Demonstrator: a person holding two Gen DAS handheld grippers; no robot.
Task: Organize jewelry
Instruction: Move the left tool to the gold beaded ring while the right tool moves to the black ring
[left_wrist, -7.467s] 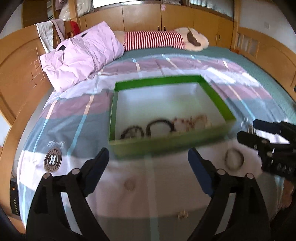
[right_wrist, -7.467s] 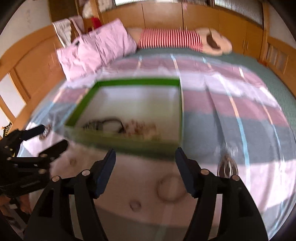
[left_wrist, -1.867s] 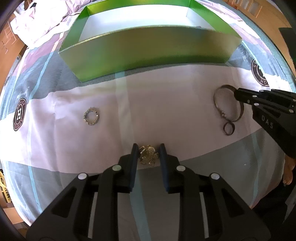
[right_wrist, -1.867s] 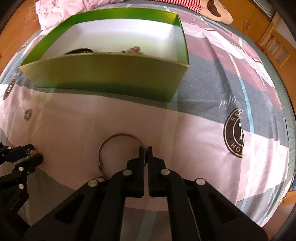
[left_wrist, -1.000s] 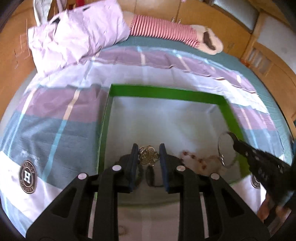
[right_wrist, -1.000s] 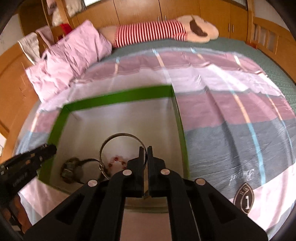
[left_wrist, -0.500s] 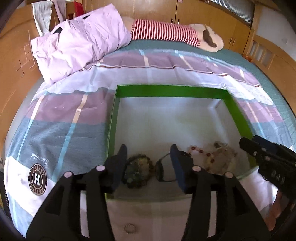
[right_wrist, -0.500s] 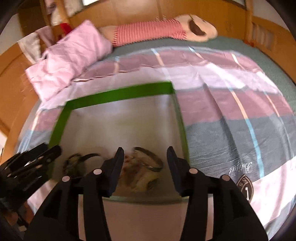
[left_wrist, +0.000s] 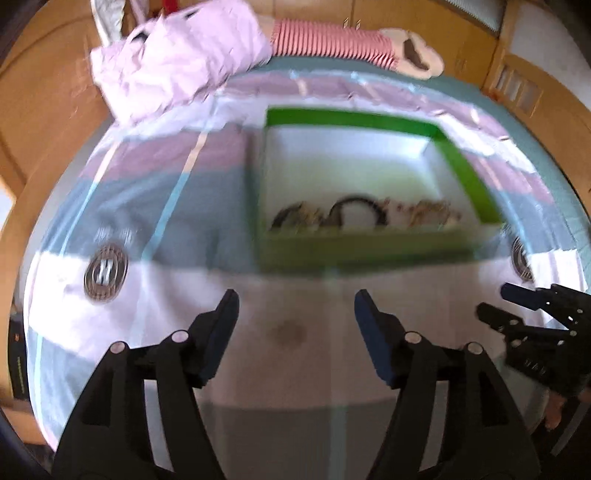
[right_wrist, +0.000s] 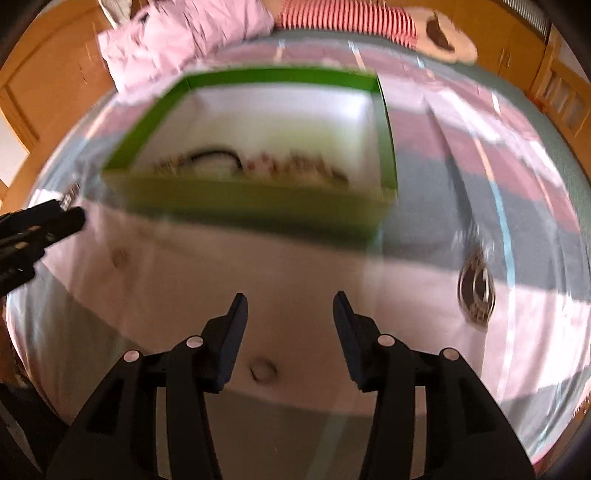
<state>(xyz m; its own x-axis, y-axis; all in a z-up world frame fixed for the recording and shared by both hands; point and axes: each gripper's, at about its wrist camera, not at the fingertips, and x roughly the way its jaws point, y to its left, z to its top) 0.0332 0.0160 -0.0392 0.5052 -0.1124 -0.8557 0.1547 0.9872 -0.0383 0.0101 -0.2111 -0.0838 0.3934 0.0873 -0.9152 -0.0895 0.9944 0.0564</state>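
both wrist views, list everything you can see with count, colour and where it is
box: 1, green outside, white inside, on the bed ahead of both tools
jewelry pile: several blurred pieces, dark and pale, along the box's near wall; exact count unclear
small ring: 1, pale, on the bedspread near the right tool
bedspread: 1, pink, grey and white stripes with round logo patches, covering the bed
pillow: 1, lilac, at the head of the bed, left
striped cushion: 1, red and white, at the head of the bed
wooden cabinets: tan, behind the bed
left tool: 1, black, open, empty
right tool: 1, black, open, empty
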